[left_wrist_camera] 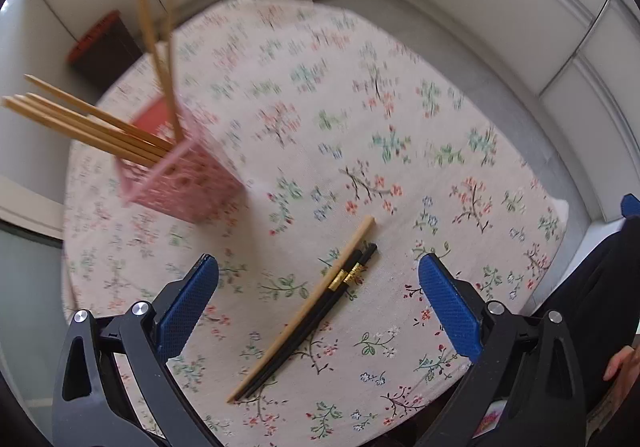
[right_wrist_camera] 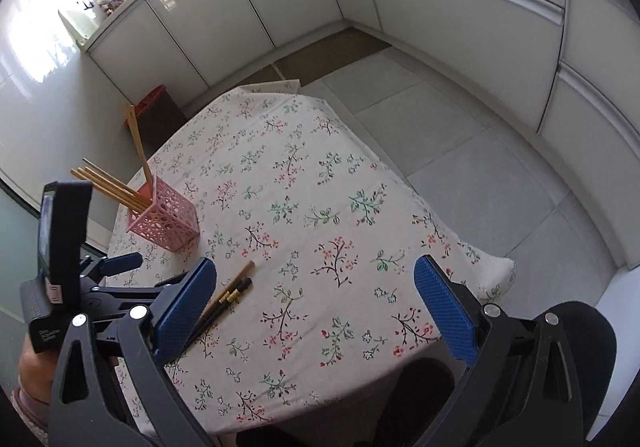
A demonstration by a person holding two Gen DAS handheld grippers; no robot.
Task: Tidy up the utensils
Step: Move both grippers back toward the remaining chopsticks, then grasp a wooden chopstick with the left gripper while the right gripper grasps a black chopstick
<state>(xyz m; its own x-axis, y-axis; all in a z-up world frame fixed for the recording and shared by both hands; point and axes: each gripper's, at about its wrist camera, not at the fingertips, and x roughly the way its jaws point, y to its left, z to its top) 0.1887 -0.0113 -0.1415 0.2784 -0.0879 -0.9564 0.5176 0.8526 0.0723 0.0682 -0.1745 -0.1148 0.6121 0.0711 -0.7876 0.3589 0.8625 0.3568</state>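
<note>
Left wrist view: the left gripper (left_wrist_camera: 318, 301) hangs wide open and empty above three loose chopsticks (left_wrist_camera: 316, 299) on the floral tablecloth (left_wrist_camera: 400, 127); the pink holder (left_wrist_camera: 188, 183), blurred, apparently stands upright with wooden chopsticks (left_wrist_camera: 88, 127) inside. Right wrist view: the right gripper (right_wrist_camera: 316, 305) is likewise spread and empty over the cloth, loose chopsticks just beside its left finger.

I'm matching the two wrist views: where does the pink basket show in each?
Left wrist: the pink basket sits left of centre, blurred, wooden chopsticks sticking out.
Right wrist: the basket is at mid-left, beyond the left gripper.
Shared landmark: the loose chopsticks lying on the floral cloth.
</note>
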